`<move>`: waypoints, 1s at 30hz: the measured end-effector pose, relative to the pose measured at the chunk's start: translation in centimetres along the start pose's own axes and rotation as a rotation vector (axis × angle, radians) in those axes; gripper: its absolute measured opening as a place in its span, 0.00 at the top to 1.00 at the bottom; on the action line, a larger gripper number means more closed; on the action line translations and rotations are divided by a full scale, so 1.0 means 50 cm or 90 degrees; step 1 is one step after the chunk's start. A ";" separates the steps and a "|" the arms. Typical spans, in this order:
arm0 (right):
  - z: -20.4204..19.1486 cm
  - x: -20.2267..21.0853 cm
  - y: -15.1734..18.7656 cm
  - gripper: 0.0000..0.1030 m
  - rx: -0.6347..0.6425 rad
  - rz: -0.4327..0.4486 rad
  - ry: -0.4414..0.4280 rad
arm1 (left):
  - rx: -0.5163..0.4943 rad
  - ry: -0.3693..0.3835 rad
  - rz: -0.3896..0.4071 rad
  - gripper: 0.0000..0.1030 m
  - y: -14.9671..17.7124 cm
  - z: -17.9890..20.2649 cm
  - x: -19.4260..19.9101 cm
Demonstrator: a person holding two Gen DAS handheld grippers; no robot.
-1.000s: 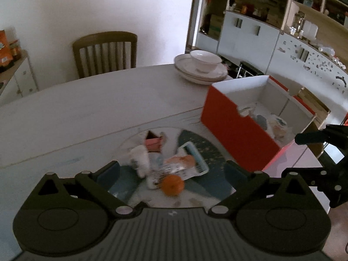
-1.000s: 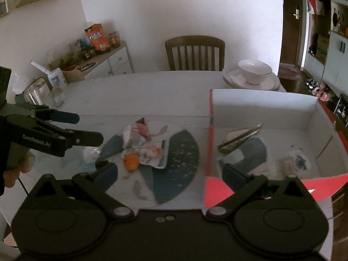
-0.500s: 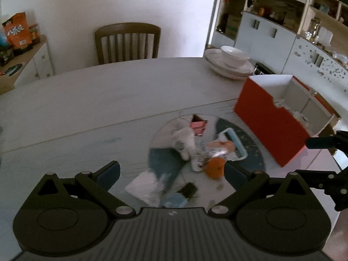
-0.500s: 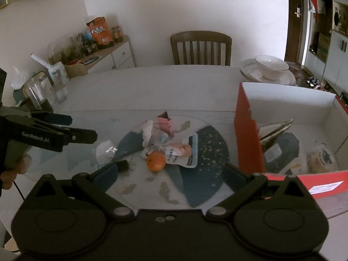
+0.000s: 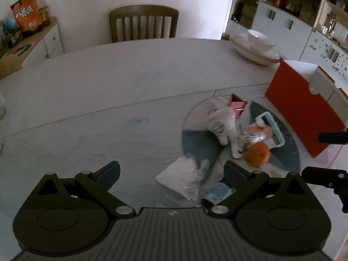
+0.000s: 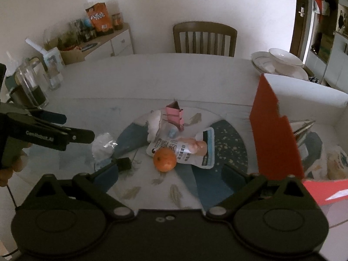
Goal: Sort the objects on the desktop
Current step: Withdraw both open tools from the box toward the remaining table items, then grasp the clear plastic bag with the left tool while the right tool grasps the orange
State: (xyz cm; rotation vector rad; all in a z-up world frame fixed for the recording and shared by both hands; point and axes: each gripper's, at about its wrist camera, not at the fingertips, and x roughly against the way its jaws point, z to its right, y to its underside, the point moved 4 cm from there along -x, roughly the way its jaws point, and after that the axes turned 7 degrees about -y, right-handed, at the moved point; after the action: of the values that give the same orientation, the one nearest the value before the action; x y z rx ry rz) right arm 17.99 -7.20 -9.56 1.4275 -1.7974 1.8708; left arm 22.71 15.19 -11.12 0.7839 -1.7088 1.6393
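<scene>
The orange (image 6: 164,159) lay on the desk (image 6: 152,74), touching a pouch (image 6: 184,148), with a pink carton (image 6: 175,115) behind and a red box (image 6: 276,134) to the right. Your left hand-held gripper (image 5: 171,171) and right hand-held gripper (image 6: 169,174) both hovered open, holding nothing.

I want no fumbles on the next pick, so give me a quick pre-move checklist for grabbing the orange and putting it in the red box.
1. Right gripper open and holding nothing: ok.
2. Left gripper open and holding nothing: ok.
3. Orange in plain view, nothing on top: ok.
4. Orange clear of neighbours: not ok, it rests against the printed pouch.
5. Red box open on top: ok.
6. Free room inside the box: cannot tell, items already lie there.
</scene>
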 end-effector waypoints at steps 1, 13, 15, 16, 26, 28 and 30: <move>0.000 -0.007 0.000 0.03 0.001 -0.001 0.003 | -0.001 -0.003 -0.004 0.01 0.001 -0.002 -0.007; 0.003 -0.099 -0.004 0.08 -0.006 -0.042 0.005 | -0.014 0.008 -0.044 0.02 0.008 0.006 -0.080; 0.003 -0.110 -0.004 0.09 -0.006 -0.048 0.006 | -0.014 0.011 -0.047 0.02 0.010 0.006 -0.088; 0.003 -0.114 -0.004 0.10 -0.007 -0.049 0.006 | -0.013 0.013 -0.048 0.02 0.011 0.006 -0.091; 0.001 -0.151 -0.003 0.19 0.000 -0.072 0.005 | -0.012 0.028 -0.056 0.11 0.022 0.006 -0.102; 0.000 -0.158 -0.003 0.21 0.003 -0.075 0.006 | -0.021 0.027 -0.051 0.13 0.023 0.009 -0.100; -0.002 -0.163 -0.003 0.23 0.008 -0.076 0.008 | -0.026 0.029 -0.048 0.17 0.024 0.011 -0.098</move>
State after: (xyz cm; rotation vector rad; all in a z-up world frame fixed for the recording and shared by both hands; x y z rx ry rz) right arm 22.29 -3.26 -15.23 1.4885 -1.6584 1.8304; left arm 24.80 14.65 -15.71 0.7767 -1.6566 1.5550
